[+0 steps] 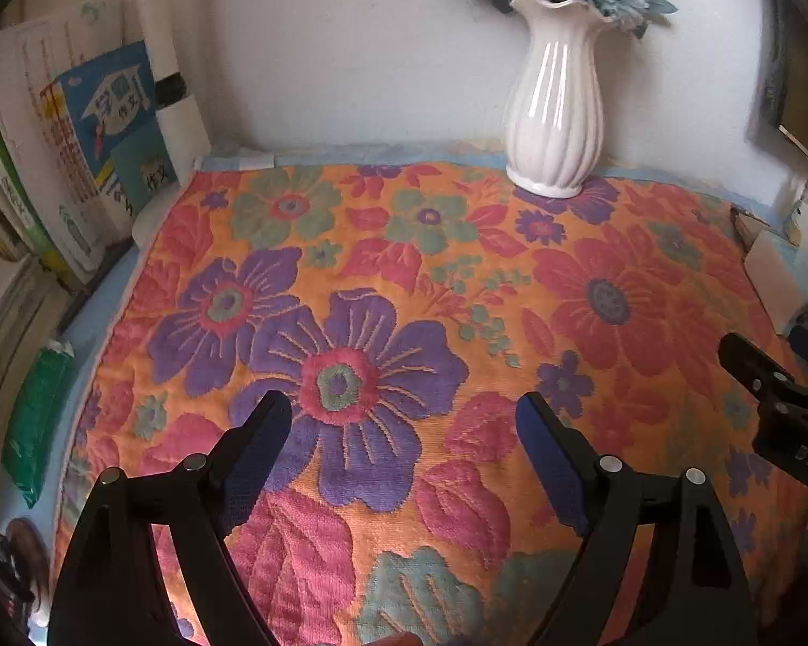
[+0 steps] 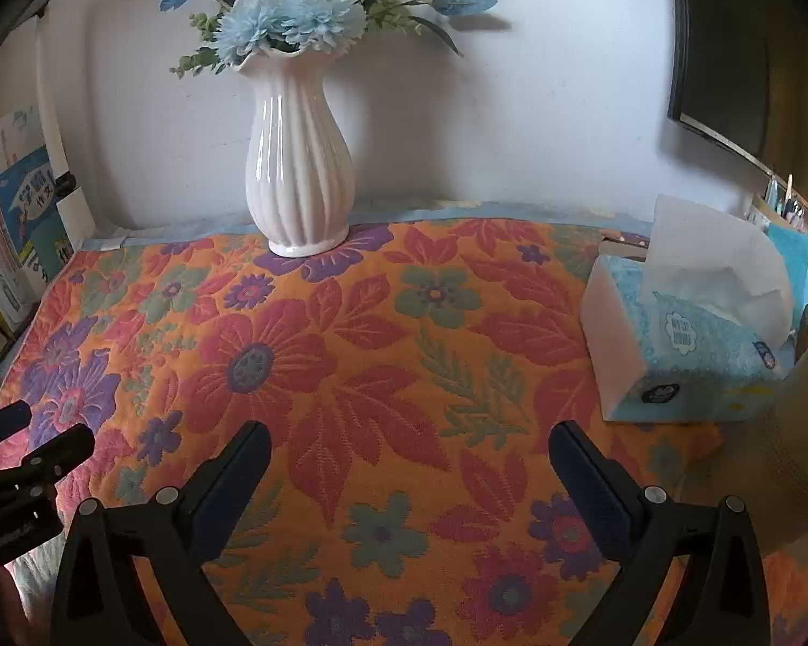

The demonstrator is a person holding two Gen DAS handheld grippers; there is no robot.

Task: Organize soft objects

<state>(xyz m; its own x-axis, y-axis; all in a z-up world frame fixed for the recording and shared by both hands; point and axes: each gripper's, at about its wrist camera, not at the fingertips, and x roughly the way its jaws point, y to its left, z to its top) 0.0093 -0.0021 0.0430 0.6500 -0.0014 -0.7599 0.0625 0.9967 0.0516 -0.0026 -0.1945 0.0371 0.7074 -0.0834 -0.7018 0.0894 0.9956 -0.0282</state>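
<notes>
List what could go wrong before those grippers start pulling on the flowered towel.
1. The white vase stands on the towel's far edge; dragging the towel could topple it.
2. The tissue pack also rests on the towel and may slide off.
3. Both grippers, left and right, hover open, close together; they might collide.

Open floral towel (image 2: 382, 377) is lying flat across the desk, offering broad free room through the centre between the two grippers. At the back, a white vase (image 2: 296, 161) is standing on the towel's far edge near the wall (image 2: 512, 124), its flowers (image 2: 291, 16) overhanging and limiting approach from above. On the right, a tissue pack (image 2: 689, 344) is blocking that edge, with a pale object (image 2: 802, 457) nearer the camera, possibly cloth. On the left, leaning books (image 1: 81, 161) and a green packet (image 1: 37, 420) are crowding the margin. The left gripper (image 1: 404, 420) and right gripper (image 2: 409, 452), fingers spread, are hovering side by side.
</notes>
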